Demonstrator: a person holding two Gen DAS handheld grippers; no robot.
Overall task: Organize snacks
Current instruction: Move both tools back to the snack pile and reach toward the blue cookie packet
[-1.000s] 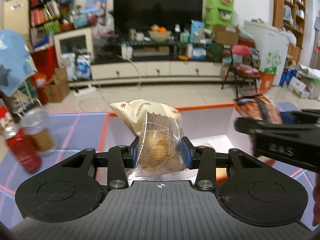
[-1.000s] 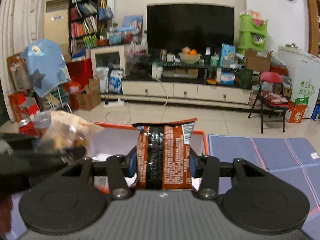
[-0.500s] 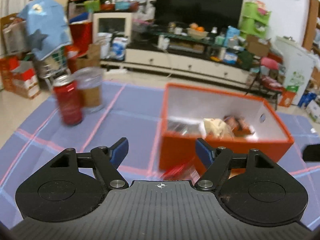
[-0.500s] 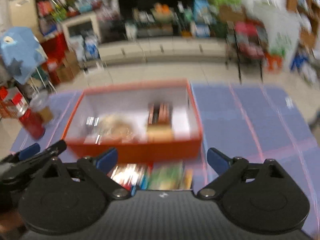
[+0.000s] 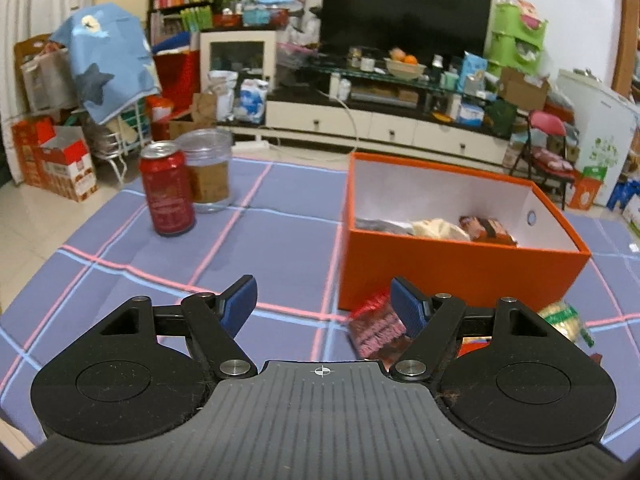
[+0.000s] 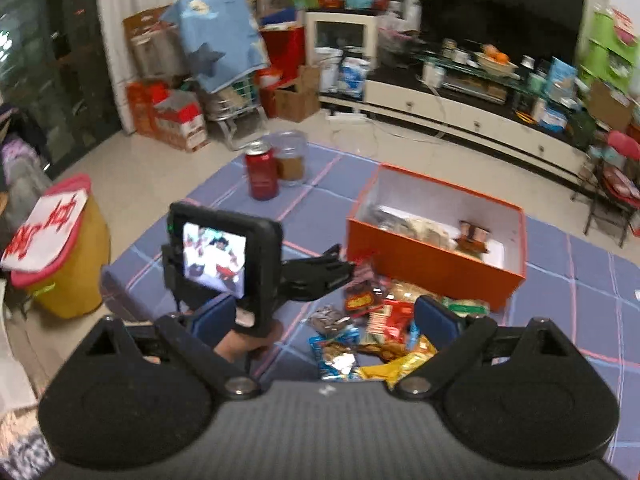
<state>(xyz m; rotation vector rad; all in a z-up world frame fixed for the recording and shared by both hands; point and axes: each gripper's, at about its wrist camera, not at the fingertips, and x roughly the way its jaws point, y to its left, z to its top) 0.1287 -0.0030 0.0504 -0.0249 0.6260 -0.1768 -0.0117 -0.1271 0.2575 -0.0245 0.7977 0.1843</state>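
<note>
So basically the step in hand looks like the next pick from the loose pile, and it's best done by lining one packet up squarely between the pads before anything gets squeezed, since these crinkly wrappers are likely to slide or drag a neighbour along. The left gripper [image 5: 323,300] is held with its jaws apart and nothing between them; the jaws have just been opening. A red snack packet [image 5: 376,326] is seen lying on the purple checked cloth [image 5: 120,280], just in front of the orange box [image 5: 460,272] and right beside the gripper's right pad, a bit off-centre, so a small shift toward the box would probably be needed. The right gripper [image 6: 324,316] is also spread wide and empty, held above the pile of snack packets [image 6: 376,332], which sits between its pads in that view but well below them. A few snacks are already seen inside the box. A red can [image 5: 166,188] and a glass jar [image 5: 208,172] are parked well off to the side.
</note>
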